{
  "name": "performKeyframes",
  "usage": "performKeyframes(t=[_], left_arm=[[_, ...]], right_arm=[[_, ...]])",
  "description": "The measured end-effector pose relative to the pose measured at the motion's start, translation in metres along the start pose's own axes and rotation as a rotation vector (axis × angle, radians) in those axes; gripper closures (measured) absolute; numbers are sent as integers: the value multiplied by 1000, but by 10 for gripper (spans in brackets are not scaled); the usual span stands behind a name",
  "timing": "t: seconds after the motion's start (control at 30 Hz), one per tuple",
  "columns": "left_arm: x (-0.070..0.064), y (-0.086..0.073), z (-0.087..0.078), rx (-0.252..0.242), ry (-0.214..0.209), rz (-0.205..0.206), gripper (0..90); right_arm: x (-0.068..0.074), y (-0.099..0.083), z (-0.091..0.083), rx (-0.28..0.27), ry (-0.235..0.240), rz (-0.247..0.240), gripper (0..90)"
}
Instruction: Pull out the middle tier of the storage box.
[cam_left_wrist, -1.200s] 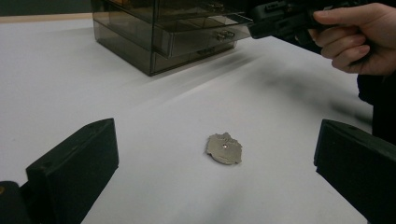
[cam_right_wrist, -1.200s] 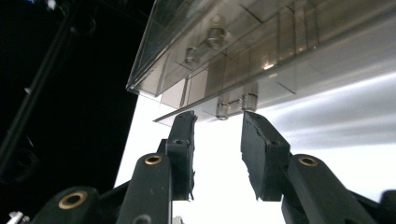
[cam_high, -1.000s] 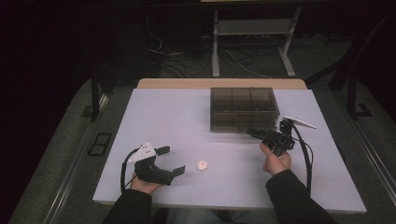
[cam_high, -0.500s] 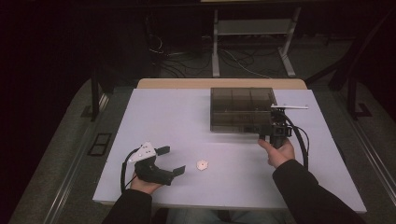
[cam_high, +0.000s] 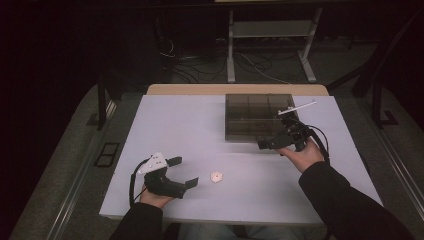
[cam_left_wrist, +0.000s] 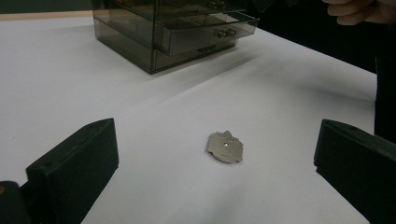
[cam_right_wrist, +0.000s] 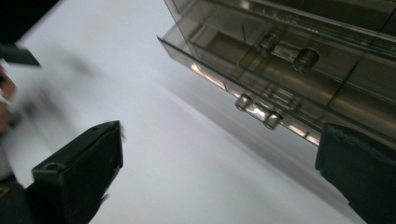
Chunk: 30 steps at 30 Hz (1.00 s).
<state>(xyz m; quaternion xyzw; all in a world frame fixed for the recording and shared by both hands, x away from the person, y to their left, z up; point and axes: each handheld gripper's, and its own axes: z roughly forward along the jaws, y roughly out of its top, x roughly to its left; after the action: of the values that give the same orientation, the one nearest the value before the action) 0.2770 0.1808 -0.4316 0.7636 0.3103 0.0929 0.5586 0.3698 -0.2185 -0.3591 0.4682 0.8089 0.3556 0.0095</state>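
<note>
A small silver badge-like piece (cam_high: 216, 177) (cam_left_wrist: 225, 146) lies flat on the white table (cam_high: 200, 125). My left gripper (cam_high: 183, 172) (cam_left_wrist: 217, 125) rests just left of it, open, with the piece ahead between its jaws and untouched. A smoky clear drawer box (cam_high: 255, 117) (cam_left_wrist: 154, 28) (cam_right_wrist: 289, 51) stands at the back right, with one drawer (cam_left_wrist: 205, 31) pulled out a little. My right gripper (cam_high: 264, 144) (cam_right_wrist: 222, 128) hovers at the box's front, open and empty, close to the drawer's metal handle (cam_right_wrist: 258, 112).
The table's near edge (cam_high: 225, 220) runs just behind both hands. A thin white rod (cam_high: 297, 107) sticks out above the right gripper. A metal stand (cam_high: 270, 45) and cables lie on the dark floor beyond the table.
The right gripper has swung from pointing at the box front to pointing left along it, shifting slightly left. The left gripper and the silver piece have stayed put.
</note>
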Motion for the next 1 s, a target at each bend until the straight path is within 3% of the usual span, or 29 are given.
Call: performKeyframes(t=[0.1, 0.23, 0.4, 0.63, 0.8, 1.0], left_arm=[[0, 0, 0, 0, -1, 0, 0], [0, 0, 0, 0, -3, 1, 0], [0, 0, 0, 0, -3, 1, 0], [0, 0, 0, 0, -4, 1, 0], [1, 0, 0, 0, -5, 0, 0], [0, 0, 0, 1, -6, 2, 0]], right_arm=[[0, 3, 0, 31, 33, -55, 4], [2, 7, 1, 73, 66, -180, 4], [5, 12, 1, 99, 105, -287, 5], [6, 19, 2, 152, 85, -432, 5], [5, 22, 3, 162, 80, -508, 5], [-4, 26, 2, 122, 101, -552, 87]])
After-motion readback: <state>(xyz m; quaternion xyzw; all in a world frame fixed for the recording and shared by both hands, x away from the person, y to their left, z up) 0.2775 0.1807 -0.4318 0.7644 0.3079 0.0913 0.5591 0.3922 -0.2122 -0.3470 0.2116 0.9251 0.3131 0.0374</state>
